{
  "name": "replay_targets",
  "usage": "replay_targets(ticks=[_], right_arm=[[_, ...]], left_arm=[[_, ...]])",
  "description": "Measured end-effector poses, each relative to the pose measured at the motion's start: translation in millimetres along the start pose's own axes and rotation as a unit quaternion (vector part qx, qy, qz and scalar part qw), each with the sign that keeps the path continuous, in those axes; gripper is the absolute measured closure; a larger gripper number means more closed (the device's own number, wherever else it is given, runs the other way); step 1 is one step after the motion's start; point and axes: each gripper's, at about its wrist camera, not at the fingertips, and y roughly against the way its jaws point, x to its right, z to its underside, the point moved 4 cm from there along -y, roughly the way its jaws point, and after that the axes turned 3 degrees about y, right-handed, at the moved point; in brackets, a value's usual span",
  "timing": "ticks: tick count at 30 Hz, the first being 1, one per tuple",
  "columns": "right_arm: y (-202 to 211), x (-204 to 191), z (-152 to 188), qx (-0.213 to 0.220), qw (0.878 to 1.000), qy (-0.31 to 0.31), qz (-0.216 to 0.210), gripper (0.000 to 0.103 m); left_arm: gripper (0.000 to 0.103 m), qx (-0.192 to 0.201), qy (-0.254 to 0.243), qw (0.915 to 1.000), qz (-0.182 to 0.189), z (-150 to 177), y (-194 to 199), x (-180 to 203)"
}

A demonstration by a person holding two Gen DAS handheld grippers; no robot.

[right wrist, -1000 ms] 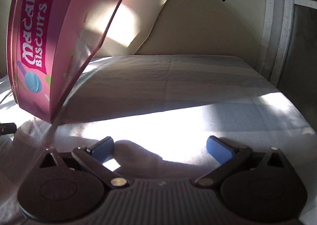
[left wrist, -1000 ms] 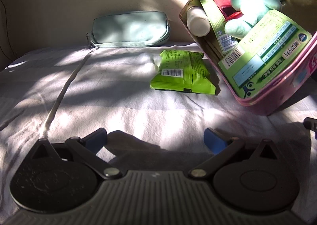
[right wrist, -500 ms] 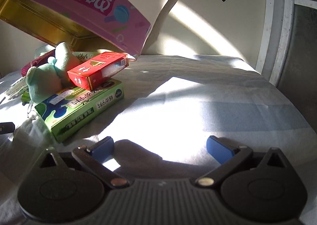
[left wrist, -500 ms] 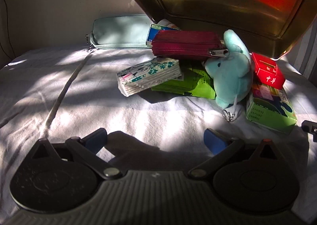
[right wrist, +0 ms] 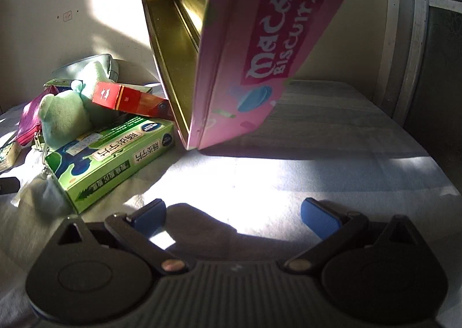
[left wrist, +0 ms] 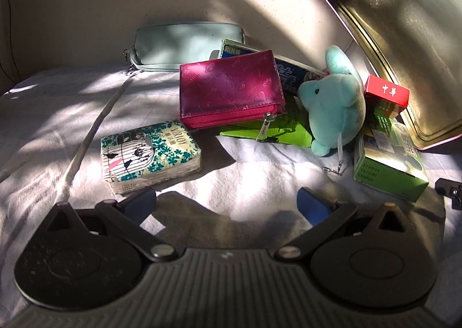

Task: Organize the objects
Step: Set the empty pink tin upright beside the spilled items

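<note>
A pile lies on the white cloth: a tissue pack (left wrist: pixel 150 153), a magenta zip wallet (left wrist: pixel 231 89), a flat green packet (left wrist: pixel 277 128), a teal plush toy (left wrist: pixel 335 105), a red box (left wrist: pixel 387 91) and a green carton (left wrist: pixel 387 166). The empty pink biscuit tin (right wrist: pixel 260 48) stands tilted on one corner beside the pile, gold inside (left wrist: pixel 404 39) facing it. My left gripper (left wrist: pixel 226 203) is open, low, in front of the pile. My right gripper (right wrist: pixel 234 216) is open, just before the tin.
A pale green pouch (left wrist: pixel 187 45) leans against the back wall. A blue-and-white box (left wrist: pixel 291 74) lies under the wallet. A dark frame (right wrist: pixel 427 39) bounds the right side. Sunlit cloth (right wrist: pixel 317 169) lies ahead of the right gripper.
The tin was tipped over and its contents fell onto the cloth. It then swung right and now stands tilted on a corner. Both grippers stayed put.
</note>
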Motion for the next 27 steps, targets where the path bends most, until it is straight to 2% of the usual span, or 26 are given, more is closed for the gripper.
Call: replay_targets(ticks=[27], right_arm=[[-1.5,-0.7,0.1,0.0,1.0,-0.001,0.0,0.0]], left_arm=[[0.0,-0.01,-0.015,0.9996,-0.02,0.7,-0.1,6.8]])
